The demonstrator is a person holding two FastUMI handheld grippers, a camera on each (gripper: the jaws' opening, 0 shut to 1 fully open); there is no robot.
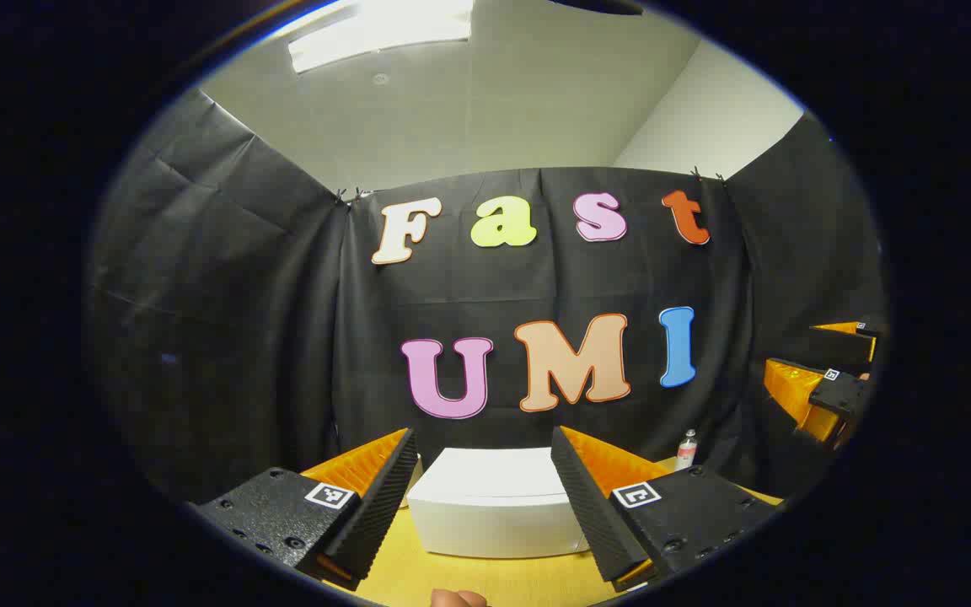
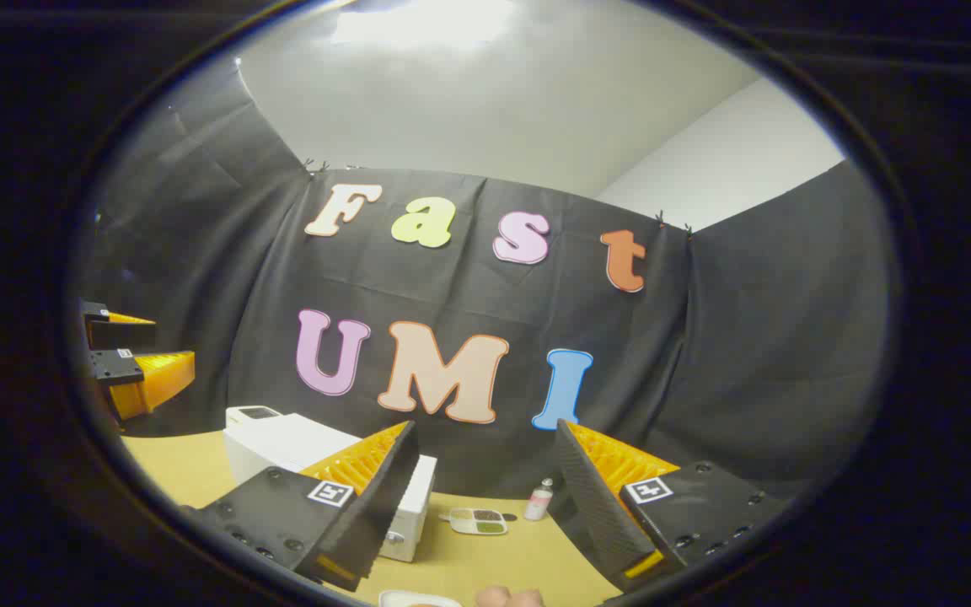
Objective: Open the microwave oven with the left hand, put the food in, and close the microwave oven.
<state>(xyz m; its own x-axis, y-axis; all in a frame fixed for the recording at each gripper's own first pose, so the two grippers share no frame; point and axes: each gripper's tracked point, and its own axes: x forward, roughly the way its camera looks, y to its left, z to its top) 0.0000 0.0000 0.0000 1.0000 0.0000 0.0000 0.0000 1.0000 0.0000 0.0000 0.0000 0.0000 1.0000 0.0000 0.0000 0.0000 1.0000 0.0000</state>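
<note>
The white microwave oven point(image 1: 494, 506) stands shut on the yellow table point(image 1: 485, 582), straight ahead of my left gripper point(image 1: 482, 432). That gripper hovers above the table, open, with nothing between its fingers. In the right gripper view the microwave point(image 2: 283, 443) sits left of centre, partly behind one finger. My right gripper point(image 2: 487, 424) is open and holds nothing. A white plate rim point(image 2: 418, 600) shows at the bottom edge, its contents hidden. A small divided dish point(image 2: 477, 520) with green and dark food lies further back. Each gripper shows at the other view's edge: right point(image 1: 789, 346), left point(image 2: 169, 339).
A small white bottle point(image 2: 540, 499) with a pink label stands near the back wall, right of the microwave, also seen as the bottle point(image 1: 686, 449). Part of a hand point(image 2: 506, 597) shows at the bottom edge. Black cloth walls close in the table on three sides.
</note>
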